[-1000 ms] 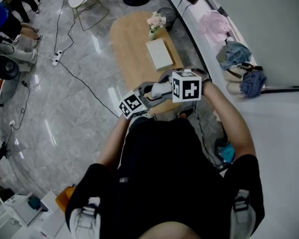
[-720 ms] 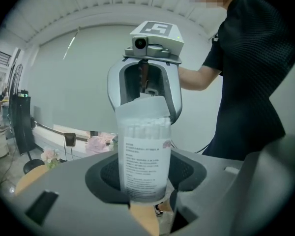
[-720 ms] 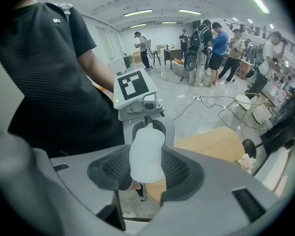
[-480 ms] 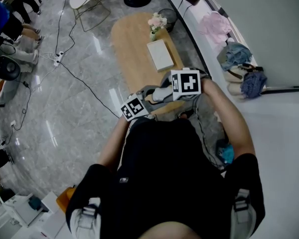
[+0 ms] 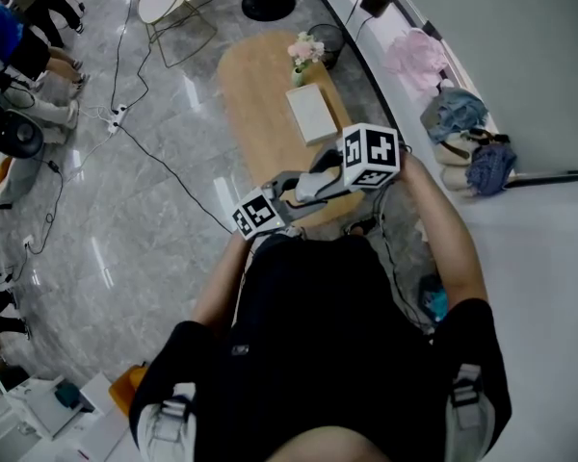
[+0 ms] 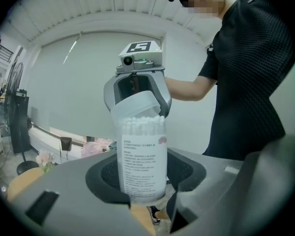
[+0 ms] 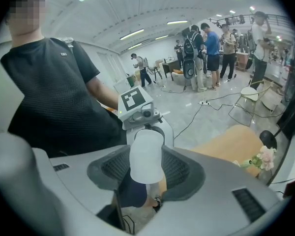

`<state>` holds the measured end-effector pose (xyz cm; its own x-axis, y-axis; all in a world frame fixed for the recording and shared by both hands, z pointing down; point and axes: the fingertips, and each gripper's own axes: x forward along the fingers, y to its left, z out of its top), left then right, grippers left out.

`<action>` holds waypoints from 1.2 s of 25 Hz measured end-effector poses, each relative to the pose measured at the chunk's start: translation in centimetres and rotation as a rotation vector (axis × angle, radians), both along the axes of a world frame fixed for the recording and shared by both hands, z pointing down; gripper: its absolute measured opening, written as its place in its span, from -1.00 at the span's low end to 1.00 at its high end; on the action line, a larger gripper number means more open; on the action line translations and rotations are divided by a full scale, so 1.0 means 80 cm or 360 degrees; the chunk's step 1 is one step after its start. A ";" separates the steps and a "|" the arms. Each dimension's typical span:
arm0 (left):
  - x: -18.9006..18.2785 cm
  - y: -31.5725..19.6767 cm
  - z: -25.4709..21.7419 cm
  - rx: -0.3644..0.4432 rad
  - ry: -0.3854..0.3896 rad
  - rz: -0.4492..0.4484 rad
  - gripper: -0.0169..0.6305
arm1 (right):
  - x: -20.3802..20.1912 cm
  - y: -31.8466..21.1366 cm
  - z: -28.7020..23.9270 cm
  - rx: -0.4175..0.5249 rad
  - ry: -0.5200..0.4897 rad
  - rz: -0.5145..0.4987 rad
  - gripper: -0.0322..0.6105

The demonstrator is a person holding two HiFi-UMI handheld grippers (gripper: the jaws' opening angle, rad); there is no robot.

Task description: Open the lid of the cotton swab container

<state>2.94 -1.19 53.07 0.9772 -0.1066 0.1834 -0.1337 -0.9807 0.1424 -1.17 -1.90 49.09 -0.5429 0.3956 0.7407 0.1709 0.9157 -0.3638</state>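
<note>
The cotton swab container (image 6: 141, 161) is a clear tube with a printed label, and it stands upright between the jaws of my left gripper (image 6: 145, 181), which is shut on its lower part. The white swab tips show at its top. The translucent lid (image 6: 135, 104) sits tilted just above and behind the tips. My right gripper (image 7: 146, 168) is shut on that lid (image 7: 146, 156). In the head view both marker cubes, left (image 5: 257, 213) and right (image 5: 371, 157), are held close together in front of the person's chest, and the container is hidden there.
An oval wooden table (image 5: 255, 94) lies beyond the grippers with a white box (image 5: 313, 114) and a small flower vase (image 5: 303, 51) on it. Cables (image 5: 164, 166) cross the glossy floor at left. Clothes (image 5: 458, 114) lie on the white ledge at right. Several people stand far off.
The right gripper's cube has risen a little up and to the right, drawing away from the left cube. The left gripper stays almost where it was.
</note>
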 end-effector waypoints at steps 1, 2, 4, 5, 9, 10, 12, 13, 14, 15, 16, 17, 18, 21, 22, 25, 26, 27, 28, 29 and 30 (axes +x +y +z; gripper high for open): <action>-0.003 0.000 -0.001 0.0001 0.0002 0.0000 -0.32 | -0.003 -0.001 -0.002 -0.0005 -0.0016 0.0008 -0.31; -0.005 -0.001 -0.001 0.0004 0.0005 0.0001 -0.32 | -0.005 -0.002 -0.003 -0.0011 -0.0031 0.0016 -0.31; -0.006 -0.001 -0.003 0.0002 0.0013 0.0000 -0.32 | -0.007 -0.004 -0.005 -0.0022 -0.0055 0.0033 -0.32; -0.006 -0.001 -0.003 -0.0001 0.0016 0.0000 -0.32 | -0.006 -0.004 -0.005 -0.0028 -0.0064 0.0041 -0.33; -0.006 -0.002 -0.004 -0.0018 0.0021 0.0004 -0.32 | -0.004 -0.007 -0.007 -0.0044 -0.0101 0.0079 -0.32; -0.006 -0.002 -0.004 -0.0018 0.0021 0.0005 -0.32 | -0.005 -0.008 -0.008 -0.0043 -0.0112 0.0092 -0.32; -0.008 -0.001 -0.004 -0.0016 0.0021 0.0004 -0.32 | -0.005 -0.010 -0.011 -0.0042 -0.0140 0.0123 -0.33; -0.009 0.000 -0.004 -0.0017 0.0022 0.0004 -0.32 | -0.005 -0.011 -0.012 -0.0044 -0.0158 0.0139 -0.34; -0.009 0.001 -0.004 -0.0019 0.0024 0.0004 -0.32 | -0.005 -0.011 -0.013 -0.0049 -0.0177 0.0154 -0.34; -0.009 0.001 -0.004 -0.0020 0.0025 0.0005 -0.32 | -0.004 -0.011 -0.013 -0.0054 -0.0196 0.0167 -0.34; -0.009 0.001 -0.005 -0.0020 0.0027 0.0006 -0.32 | -0.004 -0.012 -0.014 -0.0059 -0.0215 0.0181 -0.34; -0.010 0.001 -0.005 -0.0021 0.0028 0.0004 -0.33 | -0.005 -0.013 -0.015 -0.0060 -0.0234 0.0196 -0.34; -0.013 0.000 -0.005 -0.0022 0.0028 0.0000 -0.33 | -0.006 -0.016 -0.017 -0.0058 -0.0258 0.0214 -0.34; -0.022 -0.001 -0.005 -0.0028 0.0027 -0.0016 -0.33 | -0.013 -0.028 -0.029 -0.0035 -0.0349 0.0293 -0.46; -0.024 0.000 -0.005 -0.0029 0.0026 -0.0017 -0.33 | -0.015 -0.033 -0.032 -0.0024 -0.0371 0.0319 -0.49; -0.024 0.005 -0.003 -0.0033 0.0023 -0.0011 -0.33 | -0.015 -0.041 -0.032 -0.0007 -0.0397 0.0366 -0.51; -0.023 0.006 -0.003 -0.0035 0.0025 -0.0012 -0.33 | -0.014 -0.043 -0.030 0.0000 -0.0401 0.0381 -0.51; -0.023 0.006 -0.003 -0.0034 0.0030 -0.0012 -0.33 | -0.013 -0.046 -0.027 0.0011 -0.0399 0.0398 -0.52; -0.023 0.007 -0.004 -0.0031 0.0034 -0.0011 -0.33 | -0.013 -0.049 -0.023 0.0028 -0.0391 0.0414 -0.56; -0.024 0.008 -0.005 -0.0028 0.0037 -0.0012 -0.33 | -0.013 -0.051 -0.017 0.0048 -0.0380 0.0428 -0.61; -0.025 0.009 -0.006 -0.0027 0.0038 -0.0013 -0.33 | -0.013 -0.053 -0.012 0.0065 -0.0373 0.0444 -0.62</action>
